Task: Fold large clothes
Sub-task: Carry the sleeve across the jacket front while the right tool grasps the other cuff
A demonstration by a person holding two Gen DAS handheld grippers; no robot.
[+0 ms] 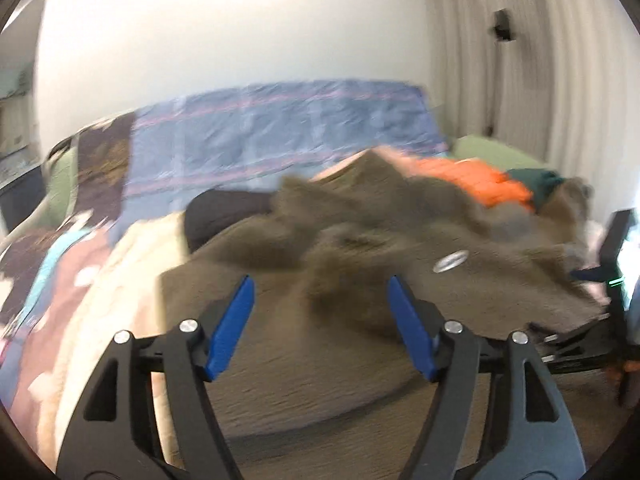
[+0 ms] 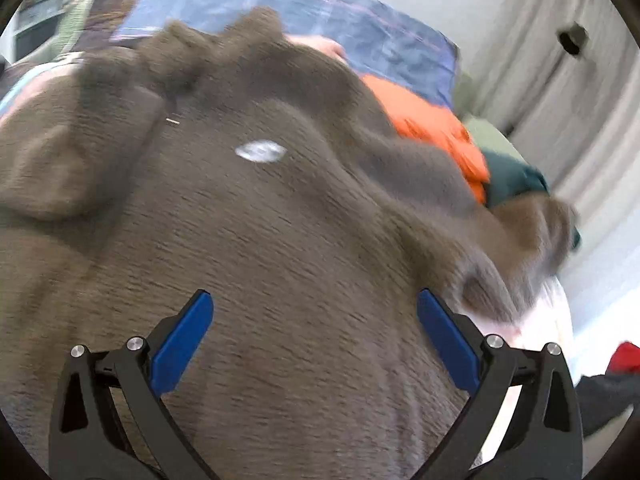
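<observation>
A large brown fleece garment [image 1: 360,340] with a small white oval logo [image 1: 450,261] lies crumpled across the bed and fills most of both views. My left gripper [image 1: 320,280] hovers just over its near part, blue pads spread wide with nothing between them. In the right wrist view the same fleece [image 2: 280,240] spreads out beneath my right gripper [image 2: 315,294], which also stands open and empty above the cloth. A bunched sleeve or hood [image 2: 80,152] lies folded over at the left. Both views are motion-blurred.
Behind the fleece lie an orange puffy garment [image 1: 480,182], a dark green one [image 1: 540,184] and a black item [image 1: 224,212]. A blue quilt [image 1: 280,132] covers the far bed against the white wall. A patterned bedcover [image 1: 60,260] is at left, pale curtains [image 1: 520,60] at right.
</observation>
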